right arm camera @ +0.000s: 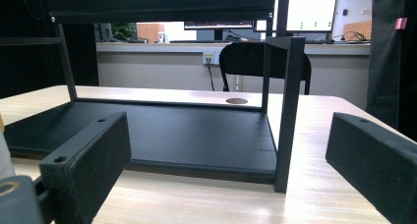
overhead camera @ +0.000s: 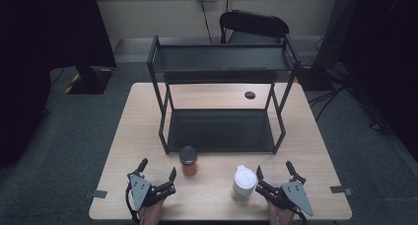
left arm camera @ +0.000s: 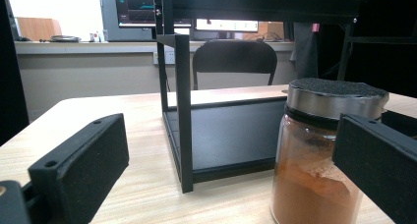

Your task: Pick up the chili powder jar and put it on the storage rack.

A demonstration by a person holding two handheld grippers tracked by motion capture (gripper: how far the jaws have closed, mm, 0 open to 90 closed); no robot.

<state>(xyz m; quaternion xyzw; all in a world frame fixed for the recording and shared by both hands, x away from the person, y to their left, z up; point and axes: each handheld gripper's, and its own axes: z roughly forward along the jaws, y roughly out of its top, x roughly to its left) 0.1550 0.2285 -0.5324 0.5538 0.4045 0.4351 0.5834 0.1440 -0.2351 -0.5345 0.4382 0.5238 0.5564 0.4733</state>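
Resting low at the near edge of the table (overhead camera: 305,151), the left tool (overhead camera: 157,169) and the right tool (overhead camera: 274,168) both stand wide open and grip nothing; just ahead of the left tool's right jaw stands the spice jar (overhead camera: 188,161), upright, full of orange-brown powder under a dark lid, beside that jaw rather than between the two, contact not discernible; close to the right tool's left jaw stands the white-lidded jar (overhead camera: 243,184), also upright, outside the gap, contact not discernible; beyond both jars sits the black two-tier rack (overhead camera: 220,131), its lower tray bare; farther back, past the table, a black chair (overhead camera: 253,25).
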